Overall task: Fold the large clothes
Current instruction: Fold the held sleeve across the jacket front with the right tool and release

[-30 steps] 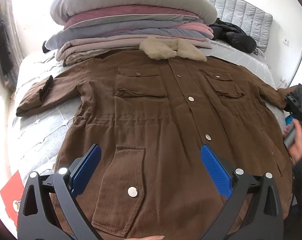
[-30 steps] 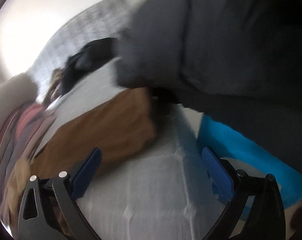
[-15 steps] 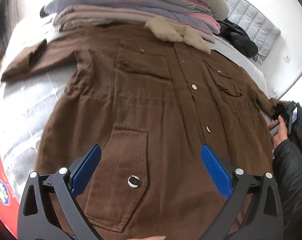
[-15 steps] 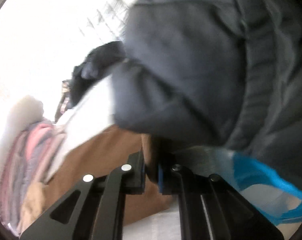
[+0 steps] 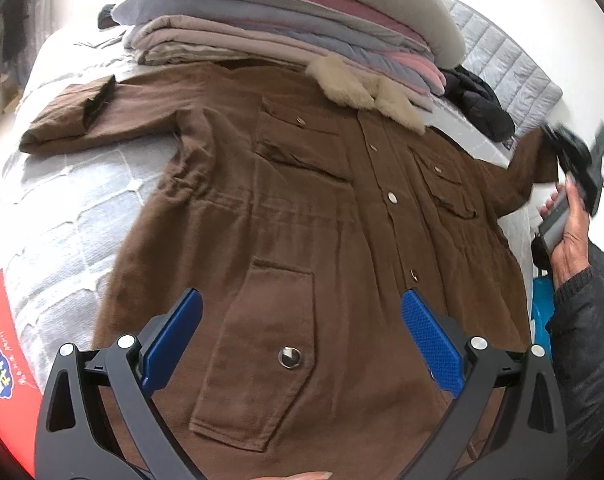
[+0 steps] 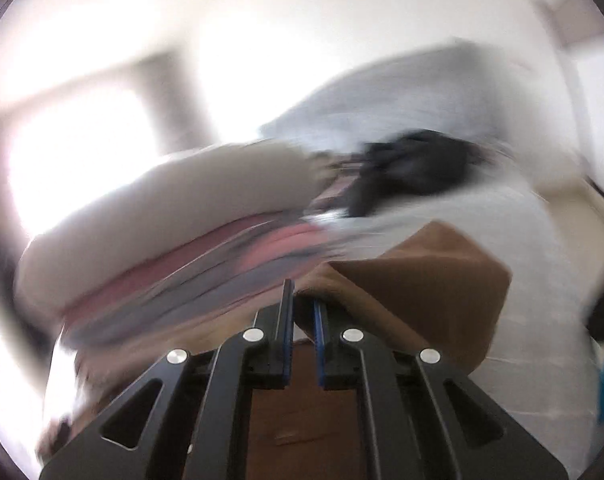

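Brown corduroy fills the left wrist view: a long coat [image 5: 302,216] lies front-up and spread flat on a quilted pale-grey mattress [image 5: 61,220]. The left gripper [image 5: 302,340] hangs over its hem with jaws wide apart and nothing between the blue ribbed pads, a lower flap pocket [image 5: 257,360] with a metal snap lying just ahead of them. Beyond the pads run the snap placket, two chest pockets and a cream fleece collar [image 5: 366,88]. Behind the collar sits a stack of folded garments [image 5: 302,28] in grey, pink and beige. Only this view shows the coat's far left sleeve [image 5: 81,116], stretched out sideways, and a black padded garment [image 5: 478,100] off to the right of the collar. At the right edge the person's right hand [image 5: 570,232], in a dark sleeve, holds the right gripper [image 5: 550,148], which has the other cuff raised off the bed.

From the right wrist the picture is heavily blurred. What it adds is the grip itself: the right gripper's [image 6: 302,304] jaws are clamped on a fold of the brown sleeve [image 6: 422,280], which drapes off to the right of the fingers. Past them smear the stack [image 6: 181,232] and the black garment [image 6: 414,168].
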